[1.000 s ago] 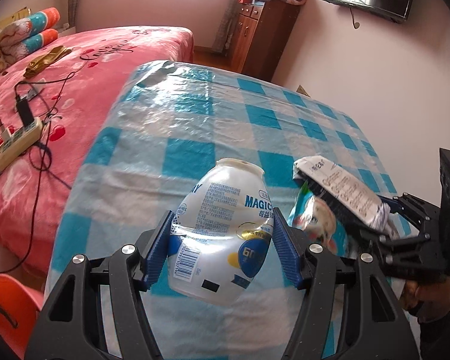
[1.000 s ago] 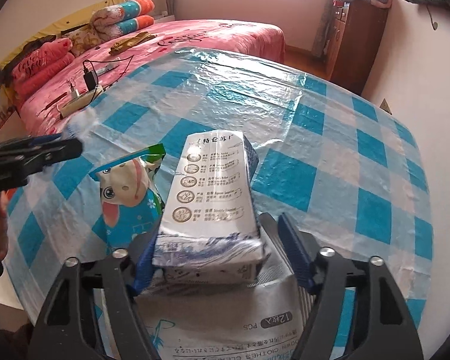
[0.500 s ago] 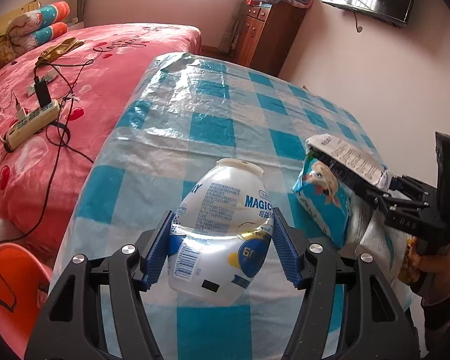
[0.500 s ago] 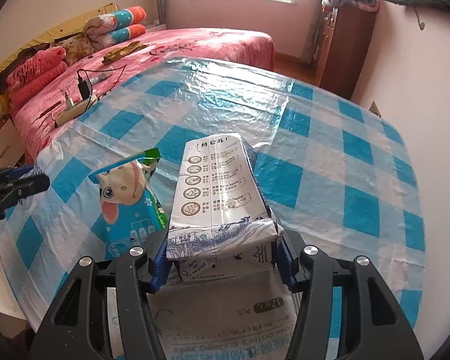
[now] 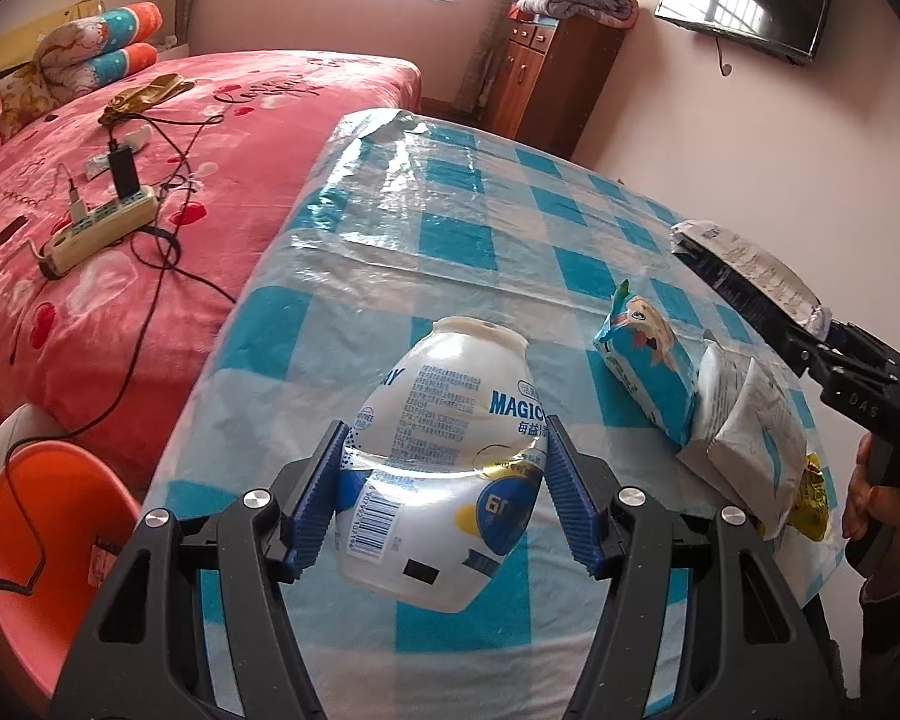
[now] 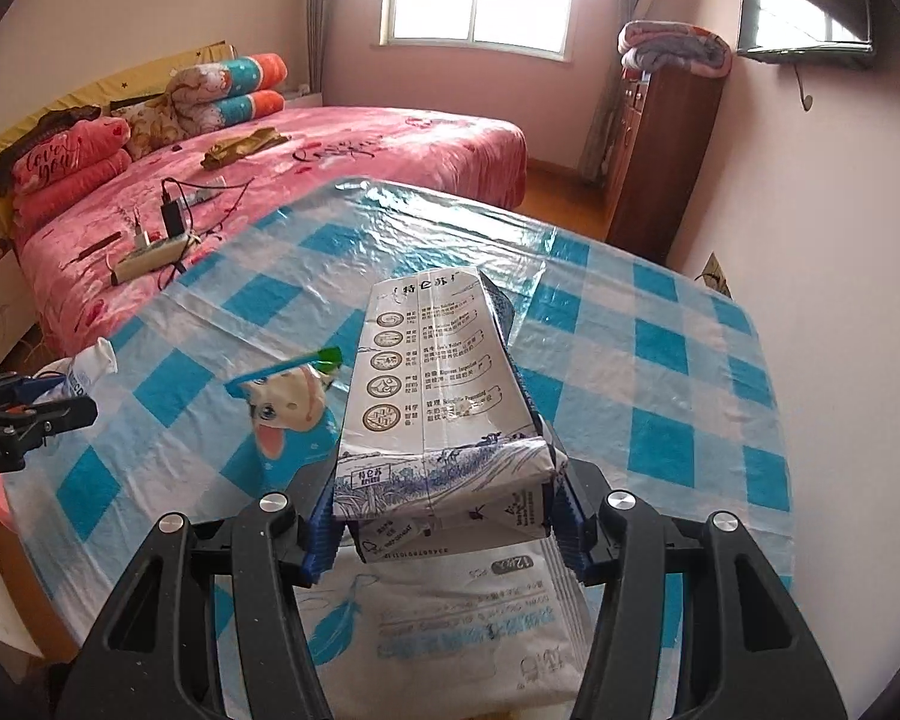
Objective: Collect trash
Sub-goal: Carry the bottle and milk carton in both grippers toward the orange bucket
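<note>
My left gripper (image 5: 444, 438) is shut on a white plastic drink bottle (image 5: 450, 396), held above the near left part of the checked table (image 5: 450, 198). My right gripper (image 6: 444, 480) is shut on a blue-and-white milk carton (image 6: 432, 372), held clear of the table. From the left wrist view, that right gripper (image 5: 810, 330) and its carton (image 5: 744, 264) hang at the right. On the table under it lie a blue cartoon snack bag (image 6: 288, 414), a white feather-print packet (image 6: 450, 618) and a gold wrapper (image 5: 810, 498).
An orange basin (image 5: 48, 540) sits on the floor at the table's near left corner. A pink bed with a power strip (image 5: 102, 228) and cables runs along the left. A wooden cabinet (image 6: 660, 150) stands at the far end, by the wall.
The right gripper's jaws closed onto the carton and lifted it off the packet. The left gripper carried the bottle toward the table's left side, bringing more of the basin into view.
</note>
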